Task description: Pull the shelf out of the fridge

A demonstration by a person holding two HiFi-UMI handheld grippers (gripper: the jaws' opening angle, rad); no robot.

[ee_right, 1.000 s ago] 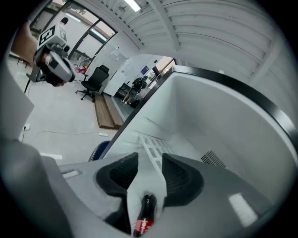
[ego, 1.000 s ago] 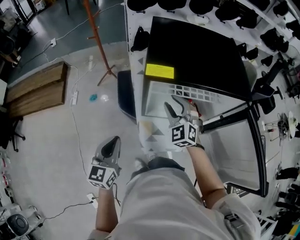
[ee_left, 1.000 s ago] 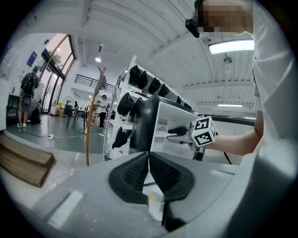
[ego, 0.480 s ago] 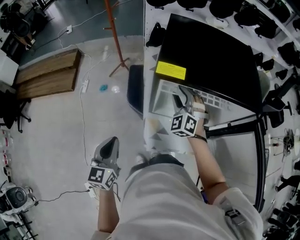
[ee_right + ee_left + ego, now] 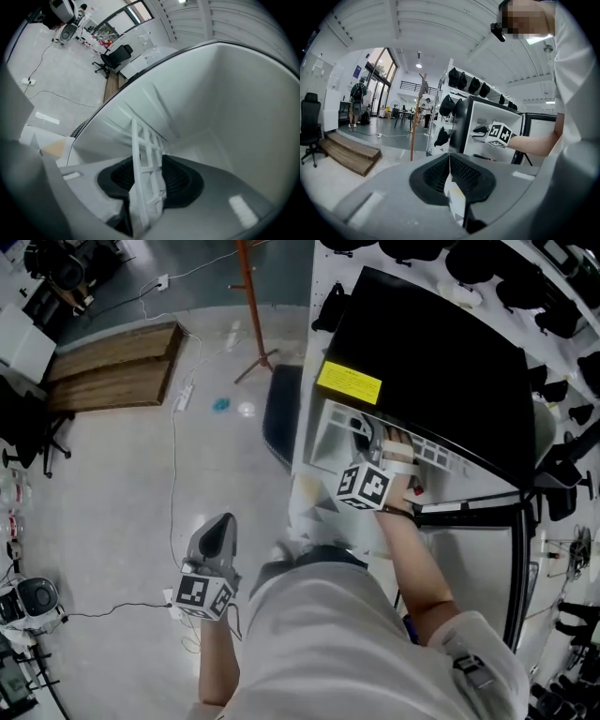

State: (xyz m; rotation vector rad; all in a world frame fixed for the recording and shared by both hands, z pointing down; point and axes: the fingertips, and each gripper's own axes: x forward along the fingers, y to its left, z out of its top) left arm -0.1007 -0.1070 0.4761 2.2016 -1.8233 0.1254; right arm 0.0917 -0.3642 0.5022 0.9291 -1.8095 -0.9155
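A black-topped fridge [image 5: 441, 352] with a yellow label stands open, and its white grid shelf [image 5: 433, 452] shows at the front of the cavity. My right gripper [image 5: 368, 434] reaches into that opening. In the right gripper view the shelf's front edge [image 5: 143, 154] sits between the two dark pads and fills the gap, and the jaws are closing onto it [image 5: 149, 187]. My left gripper [image 5: 221, 523] hangs low at my left side over the floor, far from the fridge, shut with nothing in it [image 5: 450, 176].
The fridge door [image 5: 473, 568] swings open to the right of my arm. A dark rounded object [image 5: 281, 413] leans beside the fridge's left wall. A wooden platform [image 5: 112, 371], a coat stand [image 5: 258, 306] and cables lie on the floor to the left.
My right gripper has moved forward from in front of the fridge into its opening, onto the shelf's edge. The left gripper has stayed low at my side.
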